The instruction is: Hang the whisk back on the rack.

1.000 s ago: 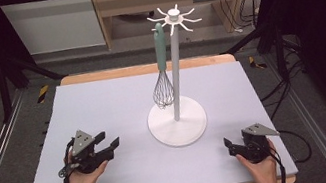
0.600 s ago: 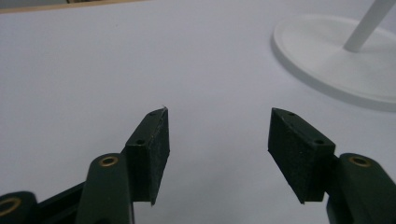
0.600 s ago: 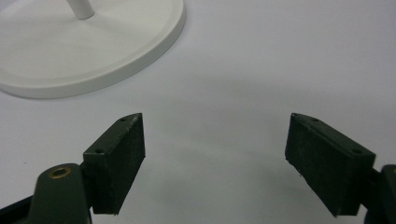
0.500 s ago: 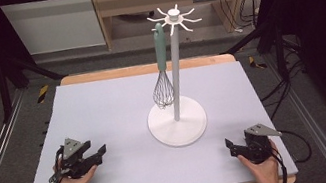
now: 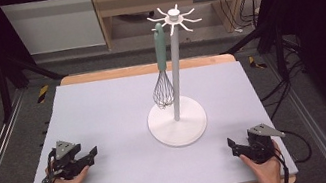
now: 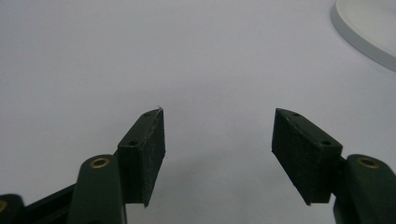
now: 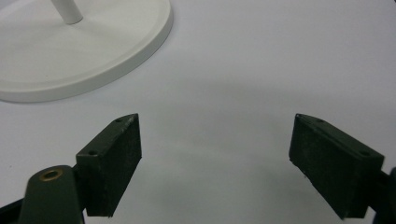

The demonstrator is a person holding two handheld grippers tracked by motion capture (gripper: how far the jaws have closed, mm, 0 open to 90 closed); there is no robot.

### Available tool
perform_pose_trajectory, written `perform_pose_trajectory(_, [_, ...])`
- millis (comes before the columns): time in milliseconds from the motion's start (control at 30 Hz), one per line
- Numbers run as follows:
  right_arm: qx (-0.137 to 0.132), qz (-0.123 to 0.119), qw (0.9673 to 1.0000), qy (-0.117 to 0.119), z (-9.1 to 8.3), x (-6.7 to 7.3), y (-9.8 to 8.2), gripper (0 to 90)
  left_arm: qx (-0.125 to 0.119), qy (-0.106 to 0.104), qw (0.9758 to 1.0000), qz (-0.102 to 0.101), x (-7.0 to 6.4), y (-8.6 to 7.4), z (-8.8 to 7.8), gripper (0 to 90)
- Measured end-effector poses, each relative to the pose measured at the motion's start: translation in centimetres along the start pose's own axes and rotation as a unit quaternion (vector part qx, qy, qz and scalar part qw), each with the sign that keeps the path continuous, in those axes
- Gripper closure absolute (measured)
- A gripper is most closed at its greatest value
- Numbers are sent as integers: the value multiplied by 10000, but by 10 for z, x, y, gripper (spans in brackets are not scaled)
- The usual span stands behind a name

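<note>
A white stand (image 5: 177,124) with a round base, a tall pole and hook arms on top rises mid-table. A whisk (image 5: 162,79) with a pale green handle hangs from one hook, its wires just above the base. My left gripper (image 5: 91,153) rests near the front left of the mat, open, with nothing between its jaws (image 6: 218,135). My right gripper (image 5: 232,145) rests at the front right, open and empty (image 7: 217,144). The stand's base (image 7: 79,56) lies ahead and left of the right jaws, and its rim (image 6: 369,28) shows at the upper right of the left gripper view.
A pale lilac mat (image 5: 103,112) covers the wooden table. Metal rails run along both sides on the floor, and shelving stands behind the table.
My left gripper has drawn back toward the front left edge and lowered onto the mat. The right gripper has barely moved.
</note>
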State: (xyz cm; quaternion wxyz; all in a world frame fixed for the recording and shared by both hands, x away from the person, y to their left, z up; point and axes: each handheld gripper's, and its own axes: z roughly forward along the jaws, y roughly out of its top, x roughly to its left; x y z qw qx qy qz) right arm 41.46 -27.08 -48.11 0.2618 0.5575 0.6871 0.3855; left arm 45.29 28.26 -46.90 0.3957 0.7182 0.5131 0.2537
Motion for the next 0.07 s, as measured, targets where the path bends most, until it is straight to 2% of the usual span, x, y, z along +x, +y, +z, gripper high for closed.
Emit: perform_pose_trajectory(67, [-5, -19, 10000, -11, 0, 0, 0, 170, 16, 20, 10000, 11, 1, -1, 1, 341])
